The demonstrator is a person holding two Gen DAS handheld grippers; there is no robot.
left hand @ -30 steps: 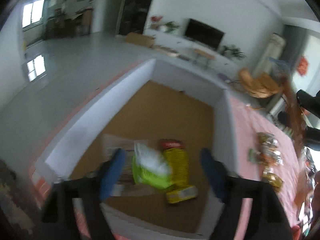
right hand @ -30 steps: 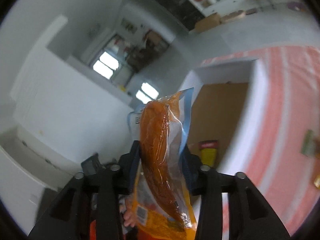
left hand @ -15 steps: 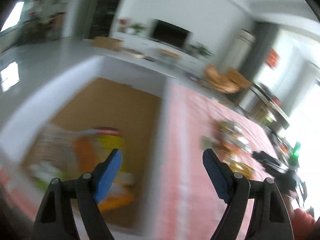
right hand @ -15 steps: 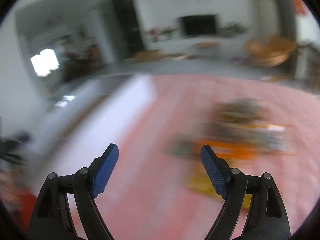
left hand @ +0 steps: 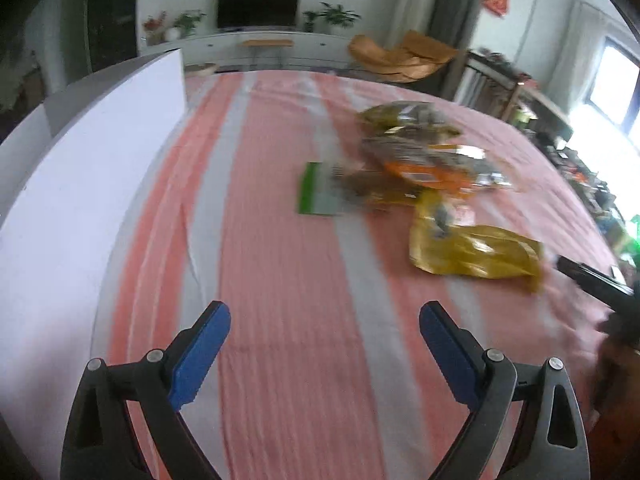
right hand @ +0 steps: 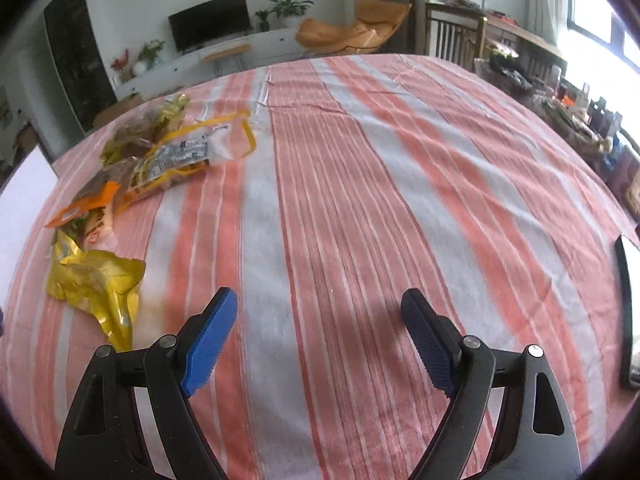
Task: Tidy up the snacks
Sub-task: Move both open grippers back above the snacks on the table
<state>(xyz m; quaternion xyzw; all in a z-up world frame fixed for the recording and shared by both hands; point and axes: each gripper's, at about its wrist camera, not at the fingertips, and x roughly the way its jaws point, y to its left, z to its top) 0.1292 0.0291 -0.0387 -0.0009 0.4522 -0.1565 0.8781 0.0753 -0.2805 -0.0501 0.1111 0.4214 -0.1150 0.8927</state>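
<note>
My left gripper (left hand: 324, 312) hangs over the pink striped tablecloth (left hand: 280, 300), its jaws opening with nothing between them. Ahead and to its right lies a heap of snack packets: a yellow bag (left hand: 476, 256) nearest, a green-edged packet (left hand: 316, 194) and an orange pack (left hand: 424, 170) behind. The white box wall (left hand: 80, 208) stands to its left. My right gripper (right hand: 320, 300) is open and empty above bare cloth (right hand: 360, 200). To its left lie the yellow bag (right hand: 96, 284), an orange pack (right hand: 86, 204) and a clear yellow-rimmed packet (right hand: 188, 152).
A dark flat device (right hand: 628, 312) lies at the table's right edge. The other gripper's black frame (left hand: 596, 280) shows at the right of the left wrist view. Beyond the table stand a TV unit (left hand: 256, 40), a brown chair (left hand: 400, 56) and cluttered shelves (right hand: 560, 92).
The right gripper let go of the orange sausage packet and opened. Both grippers swung from the box to the right, over the striped cloth near the snack heap. The left jaws widened.
</note>
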